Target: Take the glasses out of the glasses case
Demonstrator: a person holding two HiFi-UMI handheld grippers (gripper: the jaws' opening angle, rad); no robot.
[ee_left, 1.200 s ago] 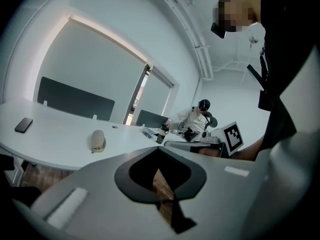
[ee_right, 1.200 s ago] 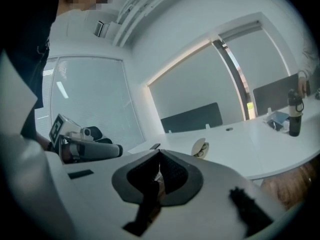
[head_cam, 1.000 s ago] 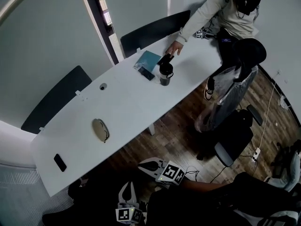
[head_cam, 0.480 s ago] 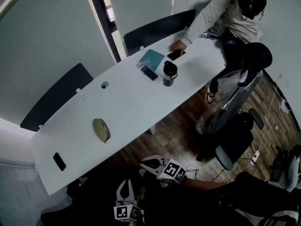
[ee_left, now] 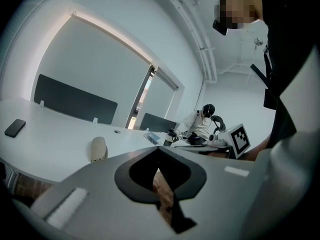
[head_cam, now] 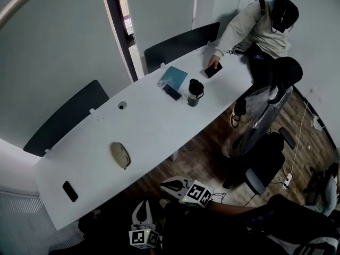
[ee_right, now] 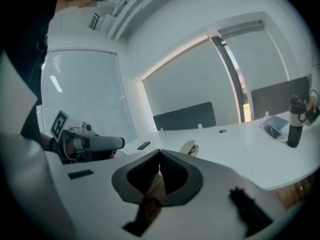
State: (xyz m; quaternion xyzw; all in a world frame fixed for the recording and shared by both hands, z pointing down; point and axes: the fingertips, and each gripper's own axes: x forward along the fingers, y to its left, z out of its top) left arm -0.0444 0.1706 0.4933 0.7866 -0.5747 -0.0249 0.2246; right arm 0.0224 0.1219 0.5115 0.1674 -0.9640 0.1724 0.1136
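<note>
The glasses case [head_cam: 120, 155], a closed beige oval, lies on the long white table [head_cam: 154, 126] towards its near left part. It also shows in the left gripper view [ee_left: 98, 148] and in the right gripper view [ee_right: 189, 147]. My left gripper [head_cam: 142, 206] and right gripper [head_cam: 167, 184] hover off the table's near edge, over the wooden floor and well short of the case. Both are shut with nothing between the jaws, as seen in the left gripper [ee_left: 159, 151] and right gripper [ee_right: 160, 155] views. No glasses are visible.
A black phone [head_cam: 69, 191] lies near the table's left end. A dark cup [head_cam: 195, 92], a second phone [head_cam: 171, 92] and a teal notebook [head_cam: 173, 77] sit farther along. A person [head_cam: 255, 25] at the far end holds a phone [head_cam: 213, 70]. An office chair [head_cam: 268, 158] stands on the floor at right.
The head view has shifted, so the table and case sit a little lower and to the right. The person at the far end slid their phone rightward. Both grippers stay shut.
</note>
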